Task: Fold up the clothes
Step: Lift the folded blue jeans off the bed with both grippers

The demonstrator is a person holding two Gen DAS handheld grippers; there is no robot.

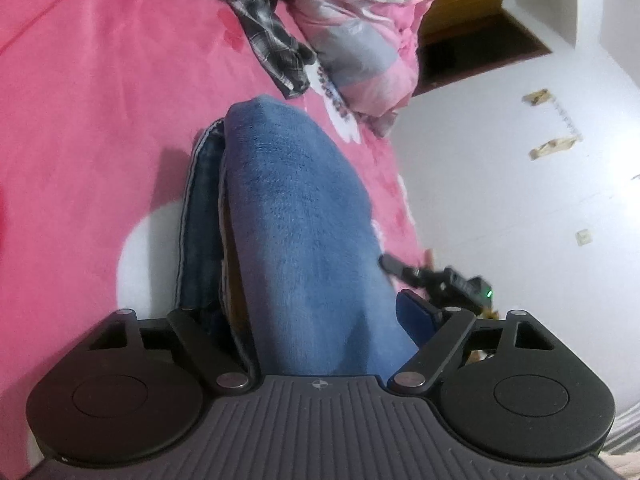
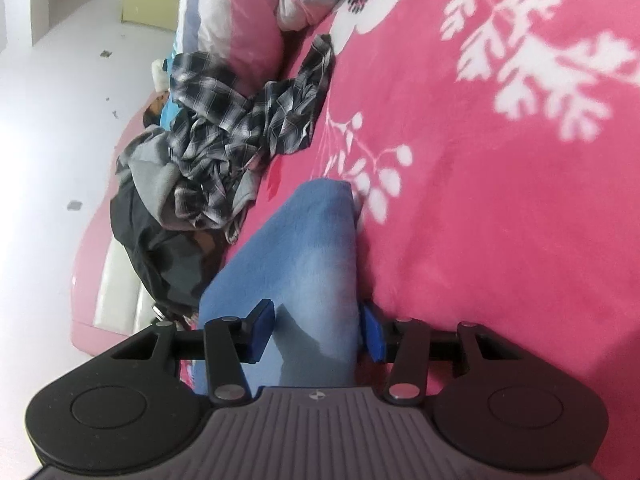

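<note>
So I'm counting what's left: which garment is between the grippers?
The blue fleecy garment, between the right gripper pads; the plaid shirt and dark clothes lie heaped apart.

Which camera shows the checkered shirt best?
The right wrist view. There the plaid shirt lies crumpled across the clothes pile at the edge of the pink bed, nearly all of it showing. The left wrist view catches only a strip of the shirt at the top, partly cut off by the frame.
</note>
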